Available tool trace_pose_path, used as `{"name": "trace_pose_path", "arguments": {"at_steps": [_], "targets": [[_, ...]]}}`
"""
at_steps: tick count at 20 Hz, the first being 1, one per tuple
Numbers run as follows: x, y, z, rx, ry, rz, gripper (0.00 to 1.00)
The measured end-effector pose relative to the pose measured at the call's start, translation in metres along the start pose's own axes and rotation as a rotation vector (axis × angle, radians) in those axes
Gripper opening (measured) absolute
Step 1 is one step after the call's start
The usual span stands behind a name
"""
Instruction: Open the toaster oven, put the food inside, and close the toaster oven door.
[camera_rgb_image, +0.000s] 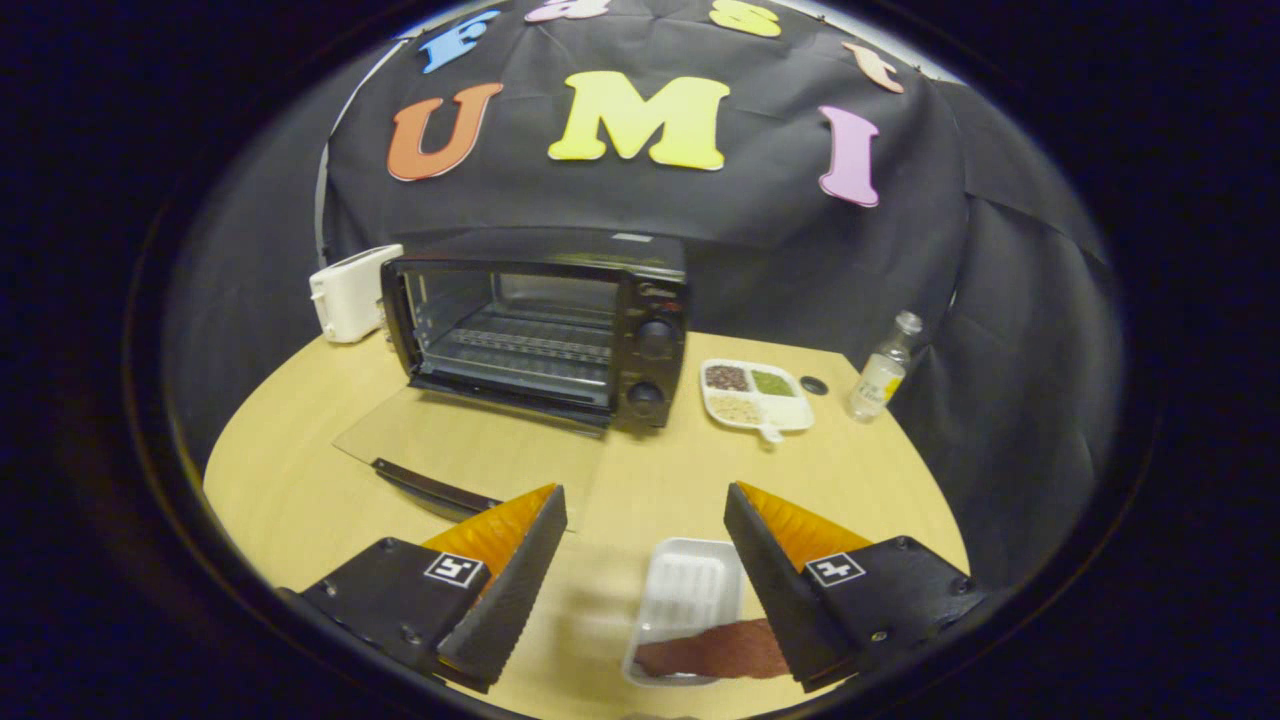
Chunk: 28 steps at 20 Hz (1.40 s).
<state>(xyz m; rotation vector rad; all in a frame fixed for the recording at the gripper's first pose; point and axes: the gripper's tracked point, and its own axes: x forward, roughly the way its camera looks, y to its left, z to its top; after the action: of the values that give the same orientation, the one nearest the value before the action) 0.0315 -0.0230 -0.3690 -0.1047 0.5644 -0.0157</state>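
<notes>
Toaster (352, 292), white, sits far left on the table (290, 480), just beside the toaster oven (545, 335), whose door (470, 455) already lies flat toward me, rack bare. Right of it are a divided dish (755, 395) and a small bottle (882, 372). My gripper (645, 545) hangs wide open, holding nothing. The food (715, 652), a brown strip, rests on a white tray (688, 605) between my fingers, closer to the right one. Closing off-centre, I judge, could tip the light tray or let the strip slide off.
</notes>
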Motion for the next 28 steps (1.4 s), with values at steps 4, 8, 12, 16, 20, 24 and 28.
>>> {"name": "trace_pose_path", "arguments": {"at_steps": [4, 8, 12, 16, 20, 24, 28], "targets": [[-0.009, -0.068, -0.026, 0.058, 0.067, 0.043, 1.00], [-0.014, -0.071, -0.066, 0.106, 0.164, 0.238, 0.95], [-0.024, -0.060, -0.106, 0.225, 0.317, 0.400, 0.75], [-0.032, -0.055, -0.116, 0.380, 0.387, 0.502, 0.37], [-0.036, -0.053, -0.105, 0.432, 0.407, 0.574, 0.23], [-0.043, -0.064, -0.072, 0.425, 0.357, 0.549, 0.17], [-0.053, -0.058, -0.023, 0.440, 0.285, 0.548, 0.17]]}}
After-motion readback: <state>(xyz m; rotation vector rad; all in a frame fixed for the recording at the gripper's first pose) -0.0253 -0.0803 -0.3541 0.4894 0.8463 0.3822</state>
